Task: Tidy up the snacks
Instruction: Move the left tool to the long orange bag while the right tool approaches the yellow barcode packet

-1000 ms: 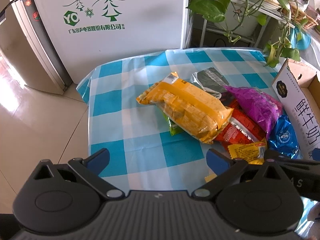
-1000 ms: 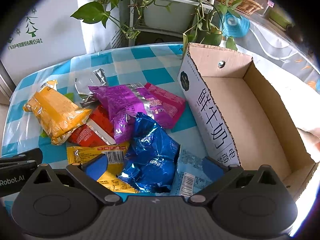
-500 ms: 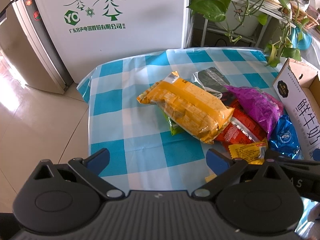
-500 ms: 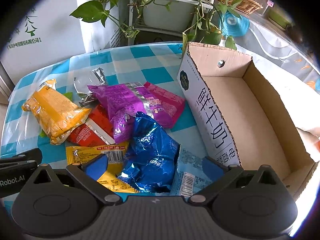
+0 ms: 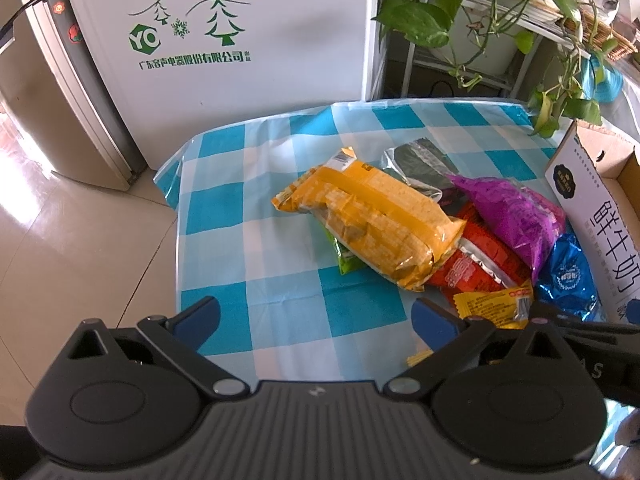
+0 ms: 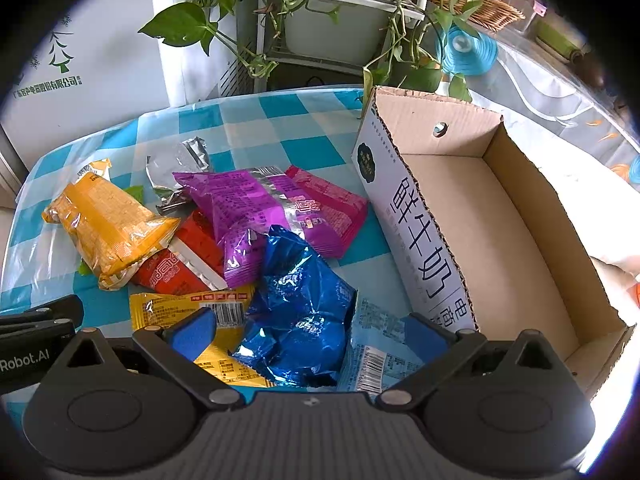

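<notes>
Both hand-held grippers, left (image 5: 316, 314) and right (image 6: 310, 330), are seen spread wide and empty, and almost nothing has shifted over the last second; no snack has been lifted yet. Just ahead of the right one lies the blue packet (image 6: 300, 312); beyond, the cardboard box (image 6: 520, 216) marked "鲜牛奶" is empty.

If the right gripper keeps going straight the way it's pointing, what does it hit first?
Most likely the dark blue snack bag, lying right between the open right gripper fingers; depth is hard to judge.
</notes>
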Motion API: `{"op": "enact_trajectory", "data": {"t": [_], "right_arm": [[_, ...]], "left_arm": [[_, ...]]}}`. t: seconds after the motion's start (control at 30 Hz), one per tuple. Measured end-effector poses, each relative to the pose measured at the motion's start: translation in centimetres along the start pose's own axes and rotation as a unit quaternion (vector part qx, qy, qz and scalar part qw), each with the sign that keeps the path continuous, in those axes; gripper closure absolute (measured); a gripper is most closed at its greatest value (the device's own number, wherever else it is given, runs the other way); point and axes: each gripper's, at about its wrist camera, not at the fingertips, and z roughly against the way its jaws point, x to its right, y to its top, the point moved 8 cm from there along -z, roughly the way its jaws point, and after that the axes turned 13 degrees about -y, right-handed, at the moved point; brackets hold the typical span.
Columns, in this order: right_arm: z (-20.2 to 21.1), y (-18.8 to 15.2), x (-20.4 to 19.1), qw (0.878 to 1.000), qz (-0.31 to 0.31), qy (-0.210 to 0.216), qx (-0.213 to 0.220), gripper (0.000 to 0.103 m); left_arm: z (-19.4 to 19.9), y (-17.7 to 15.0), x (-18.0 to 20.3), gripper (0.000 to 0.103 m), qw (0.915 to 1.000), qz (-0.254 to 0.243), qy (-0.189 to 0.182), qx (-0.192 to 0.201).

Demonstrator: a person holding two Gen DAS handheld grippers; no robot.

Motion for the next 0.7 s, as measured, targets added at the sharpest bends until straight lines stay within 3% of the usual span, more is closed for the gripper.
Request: {"op": "enact_trajectory", "data": {"t": [0.37,0.53,0.7], "right_arm": [[0.4,0.4,1.1,0.999,-0.021,0.044,0.013,0.000],[0.7,1.2,2.6,0.994,-0.063,0.091,0.023,0.000],[0.4,1.3,4.0,0.983,-0.112,0.142,0.009,0.000]], "left_arm": [[0.6,1.3,0.9,0.002,0.9992,-0.008,-0.038,-0.009],[1.7,4.6,0.6,0.002,0.9981,-0.046,-0.039,0.013],[1.9,7.9,-1.3,0.002,0.9973,-0.027,-0.057,0.036]]}}
